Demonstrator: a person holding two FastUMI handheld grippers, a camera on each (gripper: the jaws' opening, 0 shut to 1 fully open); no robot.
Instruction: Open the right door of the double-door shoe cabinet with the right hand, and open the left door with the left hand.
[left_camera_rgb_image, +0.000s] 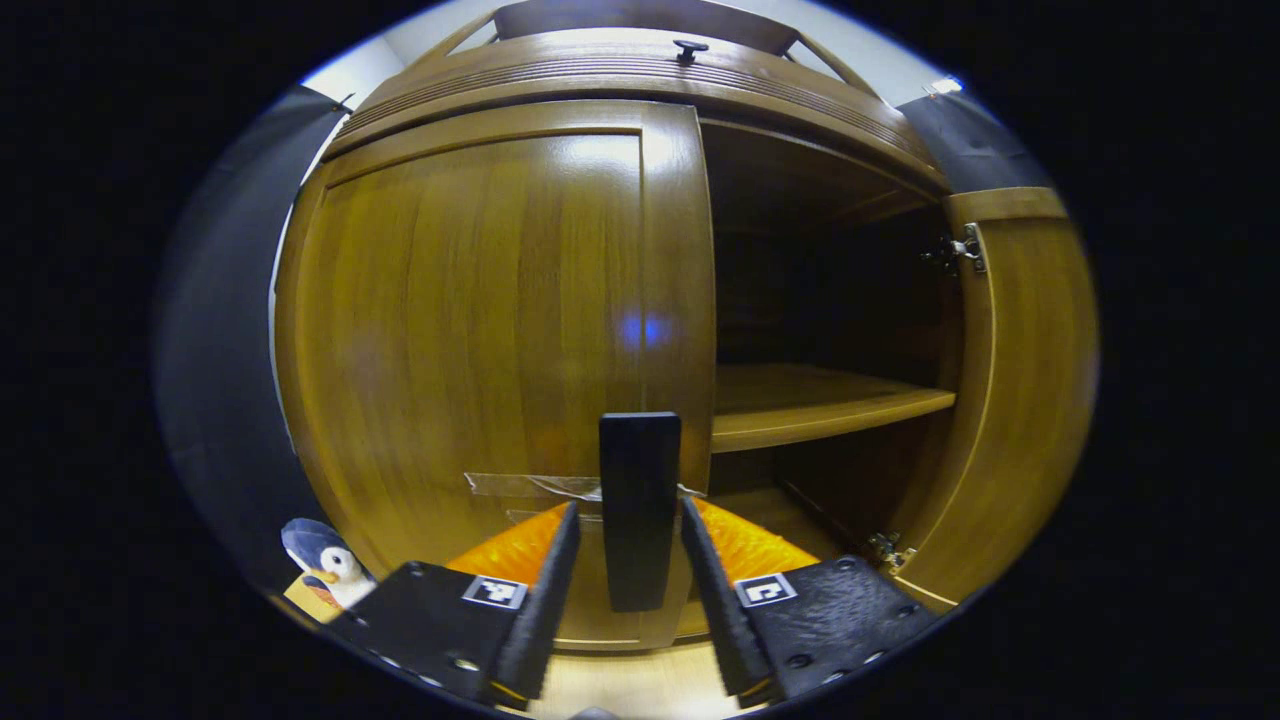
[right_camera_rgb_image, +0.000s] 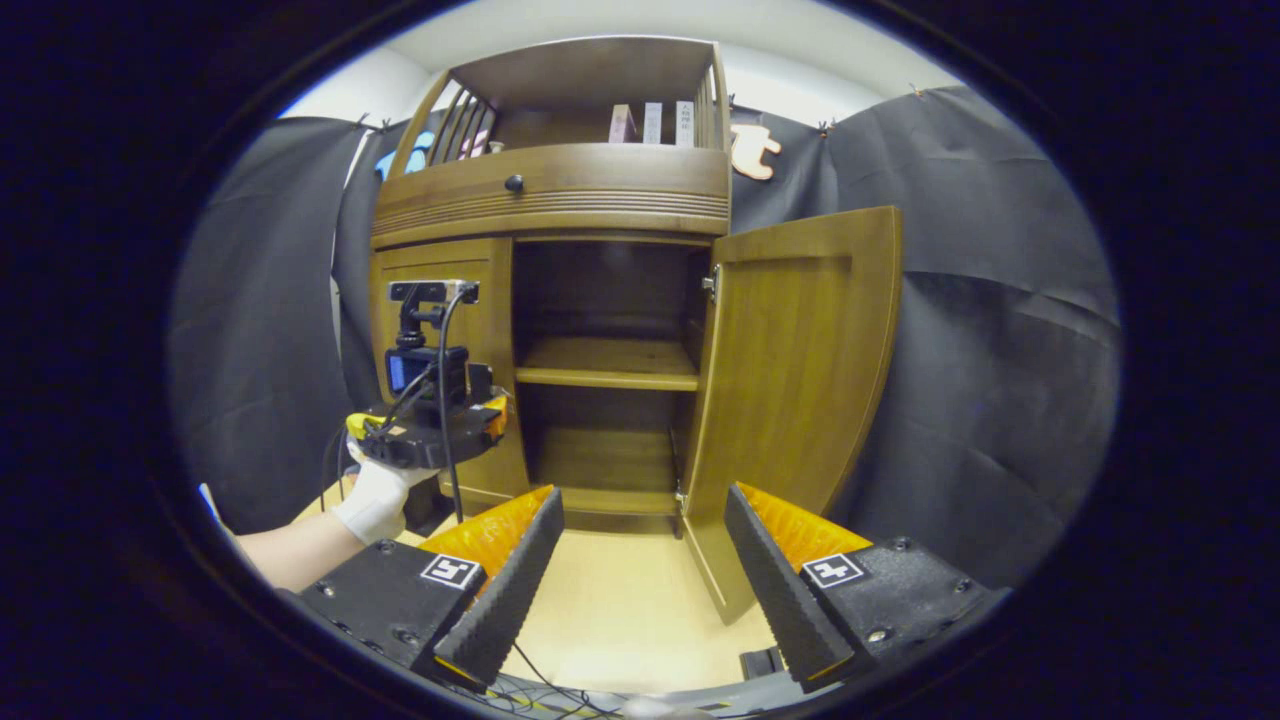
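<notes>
A penguin toy (left_camera_rgb_image: 325, 565) sits at lower left; books (right_camera_rgb_image: 652, 123) stand at the top, cables (right_camera_rgb_image: 545, 690) at the bottom.

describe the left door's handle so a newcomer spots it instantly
Start at the brown wooden double-door shoe cabinet and go to its closed left door, beside the open right door. Low on that door's inner edge stands the black upright bar handle, between the left claw fingers. It's the only dark vertical strip on the glossy wood.
</notes>
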